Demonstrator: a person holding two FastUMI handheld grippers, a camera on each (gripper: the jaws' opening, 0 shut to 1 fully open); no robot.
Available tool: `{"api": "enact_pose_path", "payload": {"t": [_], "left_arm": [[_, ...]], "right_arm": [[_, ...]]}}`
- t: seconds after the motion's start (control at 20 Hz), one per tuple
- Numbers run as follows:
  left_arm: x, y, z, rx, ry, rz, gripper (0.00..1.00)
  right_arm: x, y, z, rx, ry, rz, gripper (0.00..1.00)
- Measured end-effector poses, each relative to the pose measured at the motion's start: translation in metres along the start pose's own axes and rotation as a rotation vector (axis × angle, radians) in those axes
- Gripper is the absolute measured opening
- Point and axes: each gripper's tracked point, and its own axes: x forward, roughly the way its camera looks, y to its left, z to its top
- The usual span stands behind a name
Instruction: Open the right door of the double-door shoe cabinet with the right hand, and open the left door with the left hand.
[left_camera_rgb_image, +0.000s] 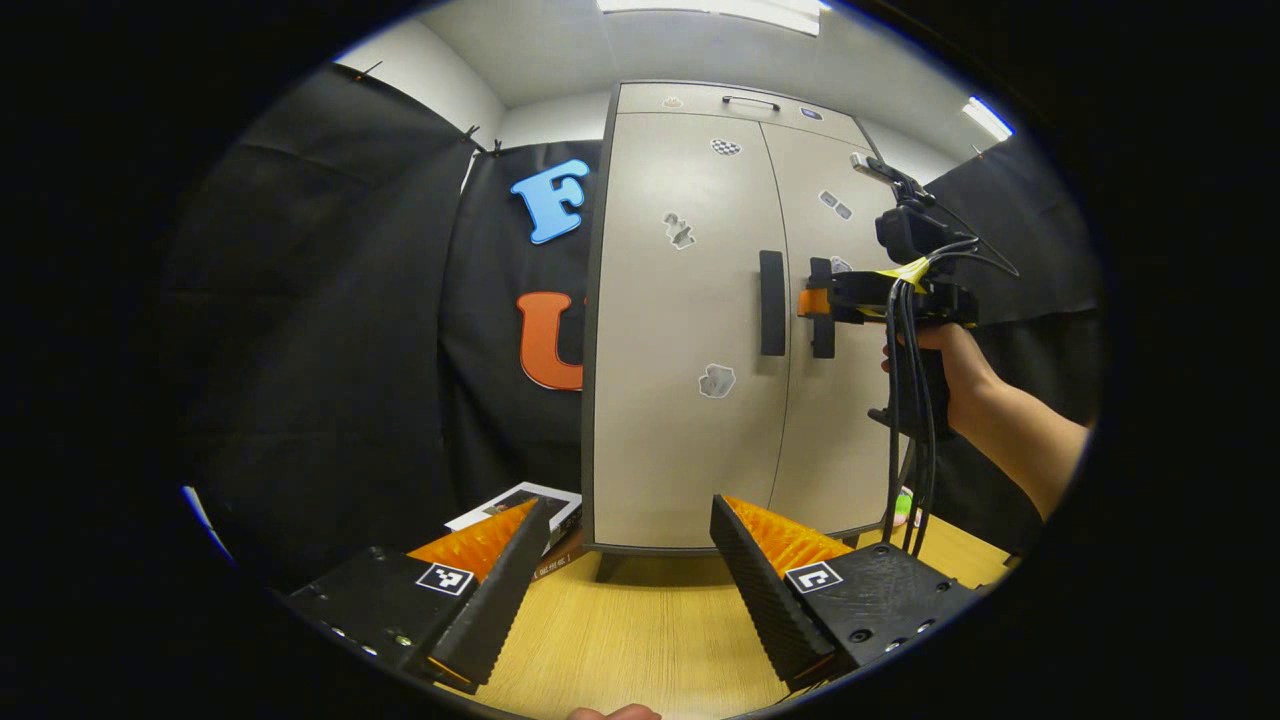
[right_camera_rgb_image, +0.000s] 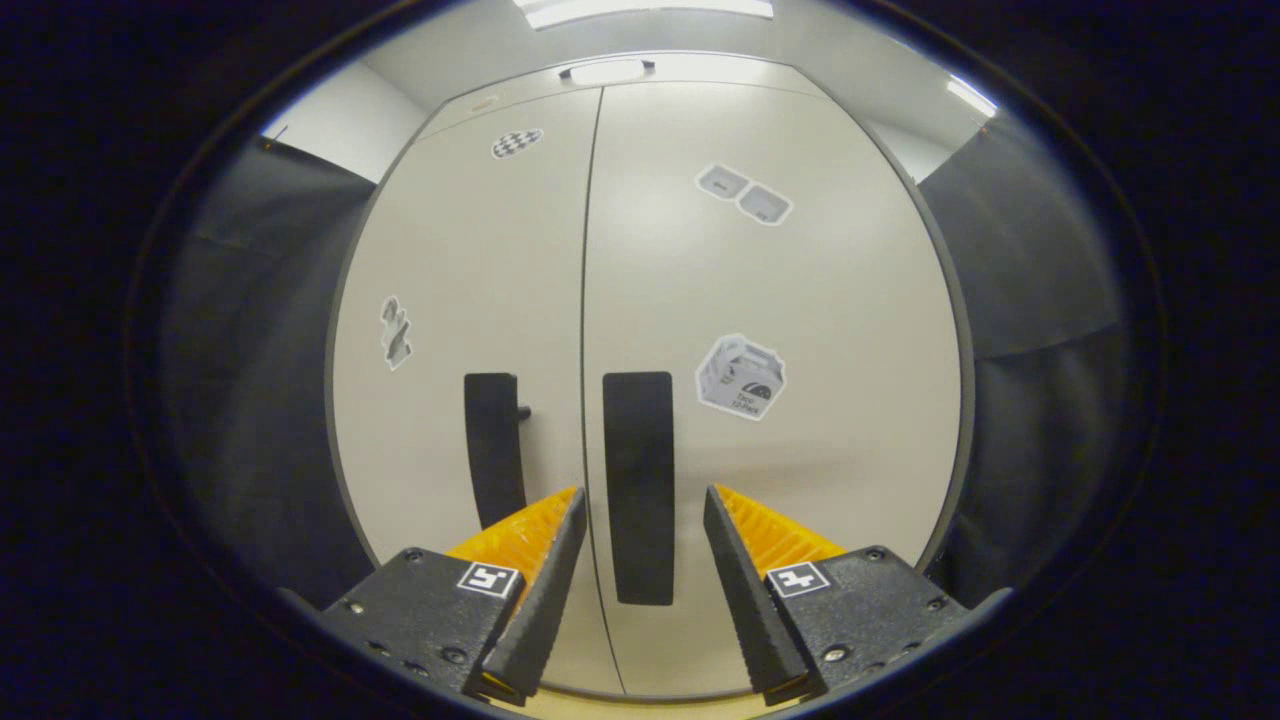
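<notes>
Beige double-door shoe cabinet (left_camera_rgb_image: 690, 330) standing on a wooden table (left_camera_rgb_image: 640, 630), both doors closed. In the left gripper view, left gripper (left_camera_rgb_image: 625, 560) low over the table, well apart from the cabinet, fingers spread with nothing between. Farther off, right gripper (left_camera_rgb_image: 815, 305), held by a hand (left_camera_rgb_image: 945, 370), at the right door handle (right_camera_rgb_image: 640, 485). In the right gripper view, fingers spread either side of that handle, not yet pressing. Left door handle (right_camera_rgb_image: 493, 445) just beside.

The shoe cabinet (left_camera_rgb_image: 700, 330) is faced from farther back in the left gripper view, close-up in the right gripper view; both doors are shared.
</notes>
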Motion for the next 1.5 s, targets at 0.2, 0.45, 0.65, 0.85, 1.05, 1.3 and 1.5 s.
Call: {"api": "enact_pose_path", "payload": {"t": [0.2,0.45,0.65,0.85,1.05,1.3,1.5], "left_arm": [[0.002,0.008,-0.003,-0.020,0.007,0.005,0.96],[0.004,0.012,-0.005,-0.036,0.017,-0.003,0.95],[0.004,0.011,-0.004,-0.036,0.012,-0.010,0.95],[0.000,0.007,-0.002,-0.030,0.004,-0.015,0.95],[-0.005,-0.004,0.003,-0.020,-0.009,-0.029,0.95],[-0.011,-0.029,0.008,-0.001,-0.025,-0.065,0.95],[-0.014,-0.051,0.012,0.015,-0.035,-0.094,0.95]], "right_arm": [[0.006,0.000,-0.007,0.021,0.015,-0.015,0.44],[0.006,0.000,-0.007,-0.030,0.006,-0.041,0.31],[0.007,0.000,-0.008,-0.032,0.008,-0.021,0.16],[-0.002,0.000,-0.008,-0.028,0.012,-0.006,0.09],[-0.029,-0.002,-0.007,-0.012,0.020,0.037,0.08],[-0.070,-0.012,-0.006,-0.013,0.038,0.108,0.08],[-0.094,-0.023,-0.006,-0.031,0.041,0.131,0.08]]}}
